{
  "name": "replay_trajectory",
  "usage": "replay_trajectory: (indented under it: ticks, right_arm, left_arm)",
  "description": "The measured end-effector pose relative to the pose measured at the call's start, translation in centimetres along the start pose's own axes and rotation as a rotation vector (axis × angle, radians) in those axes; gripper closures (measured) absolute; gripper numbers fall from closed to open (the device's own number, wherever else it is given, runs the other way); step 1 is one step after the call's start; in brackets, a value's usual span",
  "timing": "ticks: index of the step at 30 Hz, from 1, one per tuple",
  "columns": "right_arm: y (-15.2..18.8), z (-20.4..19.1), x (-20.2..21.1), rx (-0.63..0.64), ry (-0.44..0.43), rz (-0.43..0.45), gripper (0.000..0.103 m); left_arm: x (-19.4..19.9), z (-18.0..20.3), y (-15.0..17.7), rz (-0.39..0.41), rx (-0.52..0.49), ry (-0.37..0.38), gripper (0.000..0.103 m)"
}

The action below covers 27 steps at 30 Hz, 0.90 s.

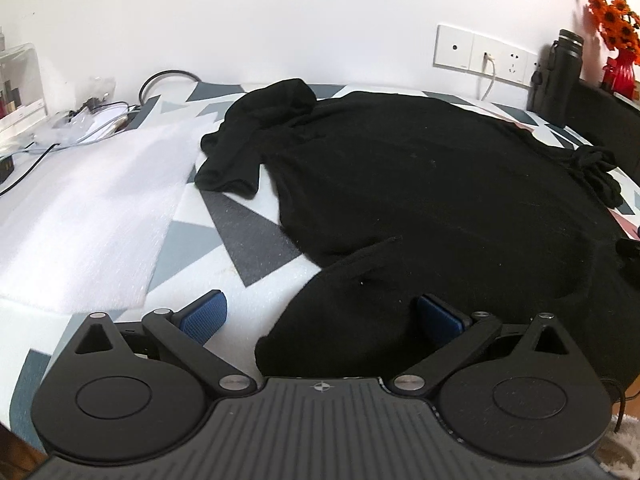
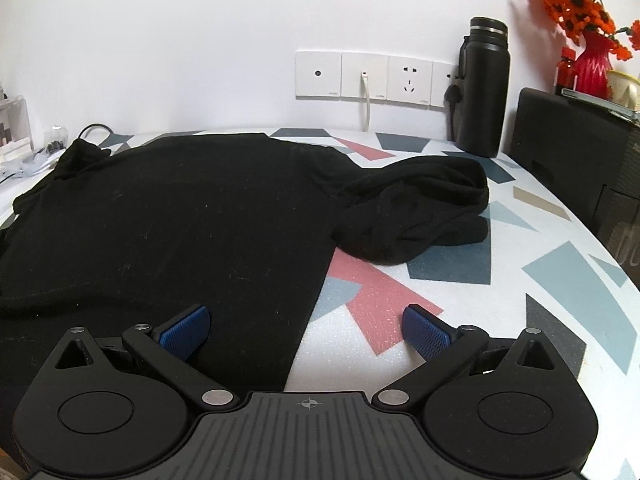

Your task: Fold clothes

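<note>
A black long-sleeved top [image 1: 420, 200] lies spread flat on a table with a geometric-patterned cover [image 1: 248, 248]. Its left sleeve [image 1: 256, 132] is bunched near the back. My left gripper [image 1: 320, 316] is open over the near left hem corner, the cloth lying between its blue pads [image 1: 204, 316]. In the right wrist view the same top [image 2: 160, 220] fills the left half, its right sleeve [image 2: 416, 212] crumpled beside it. My right gripper [image 2: 306, 330] is open, straddling the garment's right hem edge, nothing clamped.
A white foam sheet [image 1: 88, 216] lies left of the top, with cables and clutter [image 1: 84, 120] behind it. A black bottle [image 2: 482, 88], a black box [image 2: 576, 160], a red vase of orange flowers [image 2: 592, 60] and wall sockets [image 2: 376, 76] stand at the back right.
</note>
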State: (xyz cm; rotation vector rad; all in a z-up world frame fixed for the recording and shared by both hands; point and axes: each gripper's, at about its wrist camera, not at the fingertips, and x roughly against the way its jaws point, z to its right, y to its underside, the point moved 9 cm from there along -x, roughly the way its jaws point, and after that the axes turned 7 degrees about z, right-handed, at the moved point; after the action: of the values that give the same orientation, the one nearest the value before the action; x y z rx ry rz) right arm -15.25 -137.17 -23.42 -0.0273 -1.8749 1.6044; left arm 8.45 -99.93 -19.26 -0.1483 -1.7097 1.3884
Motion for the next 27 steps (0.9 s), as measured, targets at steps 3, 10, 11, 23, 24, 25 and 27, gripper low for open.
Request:
replay_trajectory:
  ticks: [3, 10, 11, 23, 24, 25, 27]
  right_arm:
    - [-0.05, 0.03, -0.13, 0.003, -0.006, -0.002, 0.001]
    - [-0.01, 0.09, -0.15, 0.009, -0.018, 0.001, 0.001]
    - [-0.01, 0.09, -0.15, 0.01, -0.018, 0.001, 0.001]
    - [-0.01, 0.1, -0.16, 0.009, -0.018, 0.007, 0.001]
    - [-0.02, 0.11, -0.17, 0.009, -0.018, 0.006, 0.001]
    - [-0.03, 0.11, -0.18, 0.009, -0.018, 0.005, 0.001]
    - [-0.04, 0.12, -0.2, 0.008, -0.017, 0.003, 0.001]
  left_arm:
    - [0.18, -0.04, 0.19, 0.01, 0.005, -0.004, 0.0]
    - [0.2, 0.0, 0.17, 0.015, -0.001, 0.005, 0.0]
    - [0.23, -0.01, 0.19, 0.016, -0.002, 0.009, 0.0]
    - [0.28, 0.13, 0.17, -0.004, -0.035, 0.035, 0.0]
    - [0.26, 0.16, 0.18, -0.004, -0.038, 0.034, 0.0]
    - [0.24, 0.19, 0.2, -0.004, -0.038, 0.034, 0.0]
    - [0.21, 0.14, 0.19, -0.01, -0.03, 0.035, 0.0]
